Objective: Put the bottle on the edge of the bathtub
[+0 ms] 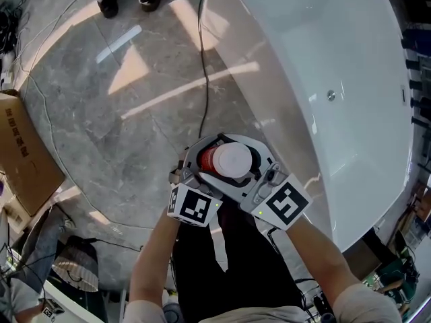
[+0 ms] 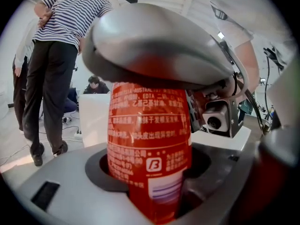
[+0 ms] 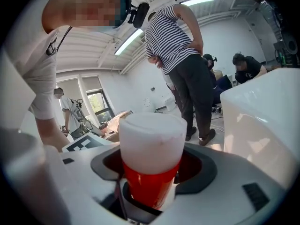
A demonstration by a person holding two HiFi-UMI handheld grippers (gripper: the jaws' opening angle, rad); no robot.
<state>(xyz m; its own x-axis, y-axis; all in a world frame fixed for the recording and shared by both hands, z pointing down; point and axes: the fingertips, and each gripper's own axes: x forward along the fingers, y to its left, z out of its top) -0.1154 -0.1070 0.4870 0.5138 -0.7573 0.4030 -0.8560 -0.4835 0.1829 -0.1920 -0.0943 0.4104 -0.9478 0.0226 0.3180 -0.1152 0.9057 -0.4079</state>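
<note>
- The left tongs are clenched on the labelled body of the red bottle, which fills the notch between their jaws.
- The right tongs are released. Their jaws stand wide around the bottle's white cap and red neck, with gaps at both sides.
- The bottle is held in the air, cap up, close beside the outer wall of the bathtub and not on its rim.
- A black cable runs over the marble floor along the bathtub's foot, beyond the bottle.
- A standing person's shoes are near the bathtub's far end.
- A cardboard box lies well away from the bathtub, with floor between them.
- The bathtub's broad, smooth rim curves past on the right tongs' side.
</note>
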